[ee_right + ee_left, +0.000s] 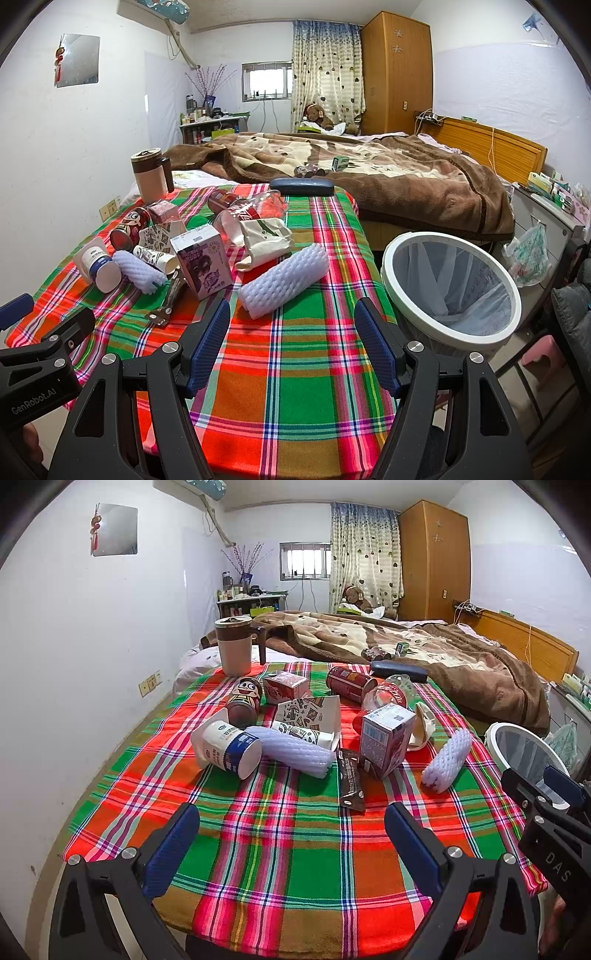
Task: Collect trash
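Both hand-held grippers, left (291, 827) and right (291, 332), gaping wide, empty; trash pile untouched on plaid-cloth counter (295, 387); white foam-net sleeve (284, 280) nearest; white round lined bin (450, 291) beside counter looks empty; nothing collected yet.

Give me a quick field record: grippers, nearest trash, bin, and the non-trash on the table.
left gripper: open, empty, above the near cloth
right gripper: open, empty
nearest trash: white foam sleeve, lying just ahead of the right gripper
other trash: purple carton, brown wrapper, yogurt cup
bin: white-rimmed, lined, beside the table's right edge
non-trash: lidded mug, far left corner
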